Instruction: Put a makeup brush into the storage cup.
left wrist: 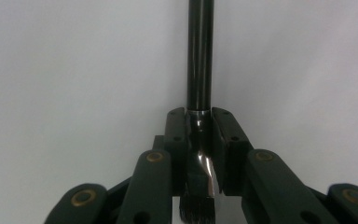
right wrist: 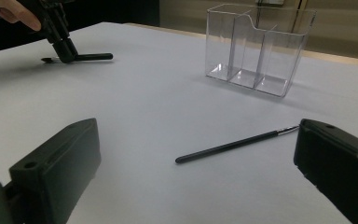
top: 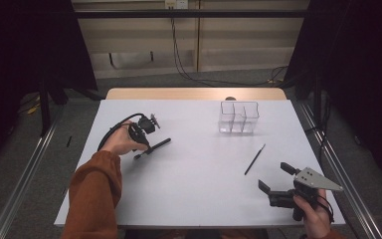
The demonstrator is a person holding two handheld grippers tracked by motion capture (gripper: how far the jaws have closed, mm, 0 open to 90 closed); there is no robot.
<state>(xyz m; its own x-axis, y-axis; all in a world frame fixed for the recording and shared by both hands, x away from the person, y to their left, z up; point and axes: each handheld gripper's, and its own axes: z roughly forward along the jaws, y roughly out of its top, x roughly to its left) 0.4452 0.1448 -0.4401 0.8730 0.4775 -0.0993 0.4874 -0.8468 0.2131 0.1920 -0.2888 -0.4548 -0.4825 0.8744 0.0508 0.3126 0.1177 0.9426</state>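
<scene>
Left hand-held gripper (left wrist: 199,140): clamped on brush (left wrist: 199,56) ferrule.
Right hand-held gripper (right wrist: 196,172): wide open, empty.
Brush: probably light, stiff, slippery; handle projects ahead.

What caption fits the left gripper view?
Black fingers clamp a black makeup brush near its bristles on the white table.

High view: overhead, facing forward, far. Left gripper view: close along the brush (left wrist: 199,70). Right gripper view: low over table (right wrist: 158,107); shares organizer (right wrist: 256,46) with high view.
</scene>
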